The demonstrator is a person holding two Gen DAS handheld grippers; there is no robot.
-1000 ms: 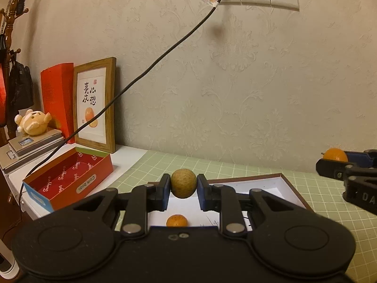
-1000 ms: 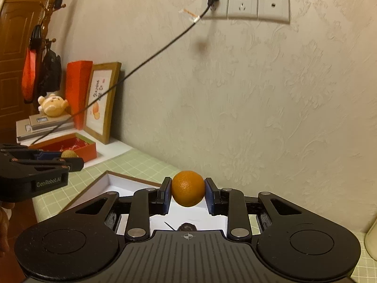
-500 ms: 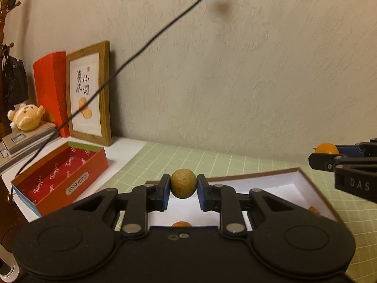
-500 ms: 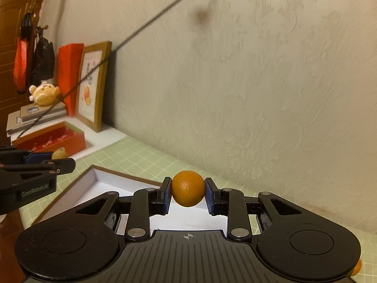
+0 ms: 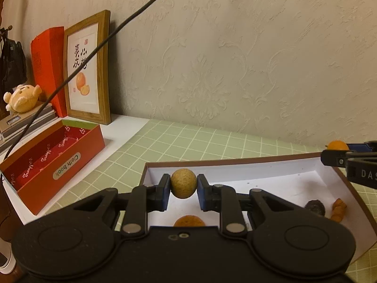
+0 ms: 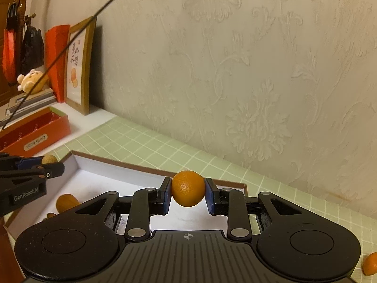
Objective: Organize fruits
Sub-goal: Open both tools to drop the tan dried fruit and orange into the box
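My left gripper [image 5: 183, 186] is shut on a small tan round fruit [image 5: 183, 186] above the left part of a shallow white box with a brown rim [image 5: 271, 159]. The right gripper [image 6: 188, 192] is shut on a small orange [image 6: 188, 191] over the same box [image 6: 122, 161], nearer its far right corner. Each gripper shows in the other's view, the right gripper [image 5: 339, 152] at the edge with its orange [image 5: 337, 145], the left gripper [image 6: 50, 162] with its tan fruit [image 6: 49, 159]. On the box floor lie an orange fruit [image 5: 189, 221], a dark fruit [image 5: 315, 207] and an orange scrap [image 5: 339, 210].
A red open box labelled "Cloth book" [image 5: 54, 158] stands to the left on a white surface. Behind it are a framed picture [image 5: 88, 68], a red carton [image 5: 48, 63] and a plush toy [image 5: 22, 97] on books. A black cable [image 5: 94, 49] slants across. Another orange [image 6: 371, 263] lies on the green mat at the right.
Both grippers have moved forward and down toward the white box, each keeping its fruit. The wall sockets have left the top of both views and the box floor shows more.
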